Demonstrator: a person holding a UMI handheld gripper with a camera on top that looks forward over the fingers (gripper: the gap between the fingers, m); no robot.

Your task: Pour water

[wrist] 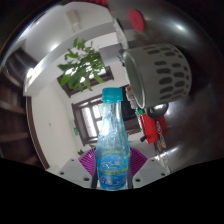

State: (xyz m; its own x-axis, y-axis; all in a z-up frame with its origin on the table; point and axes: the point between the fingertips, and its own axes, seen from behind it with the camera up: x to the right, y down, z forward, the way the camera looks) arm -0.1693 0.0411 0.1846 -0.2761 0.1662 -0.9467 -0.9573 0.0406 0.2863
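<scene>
my gripper clenches a clear plastic water bottle with a light blue cap and blue label.

the bottle stands upright between my two purple-padded fingers, both pressing its sides. beyond it, up and to one side, hangs a white slotted plastic basket; a leafy green plant shows further back, and a small red object sits just beside the bottle.

Mount: one wide-angle camera on the gripper, behind its fingers.
Facing: forward along them, tilted upward.
Nearness: hard against the water bottle.
Beyond bottle: a plant left, a perforated white basket right.
</scene>
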